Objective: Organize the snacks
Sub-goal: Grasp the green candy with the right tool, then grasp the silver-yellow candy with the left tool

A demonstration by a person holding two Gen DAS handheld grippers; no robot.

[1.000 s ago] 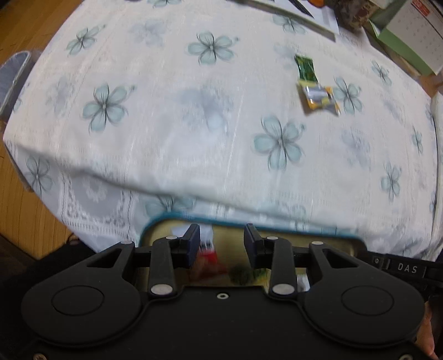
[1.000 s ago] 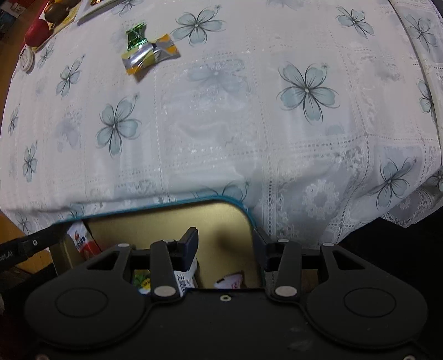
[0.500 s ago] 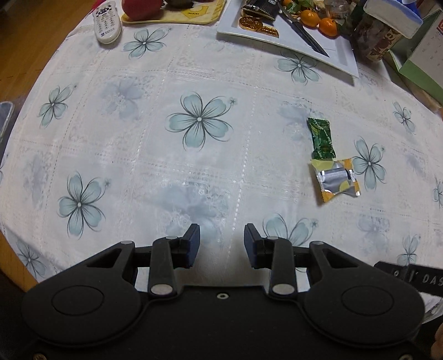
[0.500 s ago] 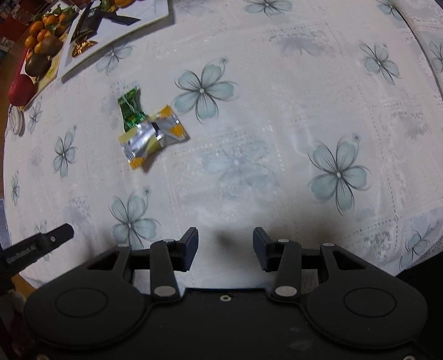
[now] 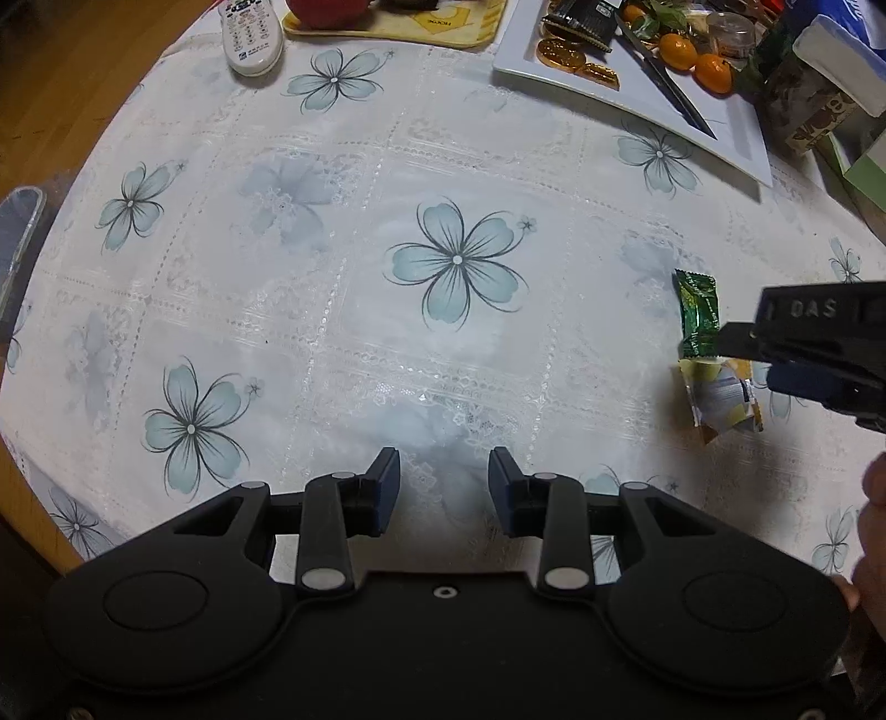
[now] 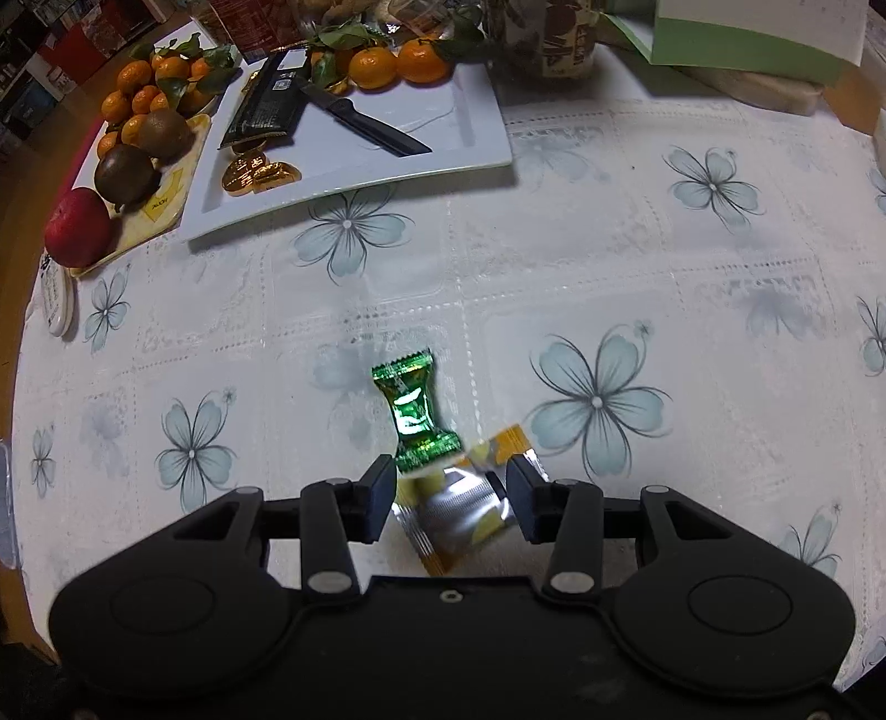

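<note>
The right gripper [image 5: 819, 354] reads "DAS"; other lettering seems too blurred.

A green foil candy [image 6: 412, 412] lies flat on the flowered tablecloth [image 6: 609, 266], both ends crimped. Its near end overlaps a yellow-and-silver snack packet [image 6: 451, 512], also lying flat.

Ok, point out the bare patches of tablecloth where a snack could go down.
The widest free patch is mid-cloth, around the big flower, between the remote and the green candy. Another lies right of the yellow-silver packet, around a flower. The far edge is crowded: the white tray, fruit, boxes.
</note>
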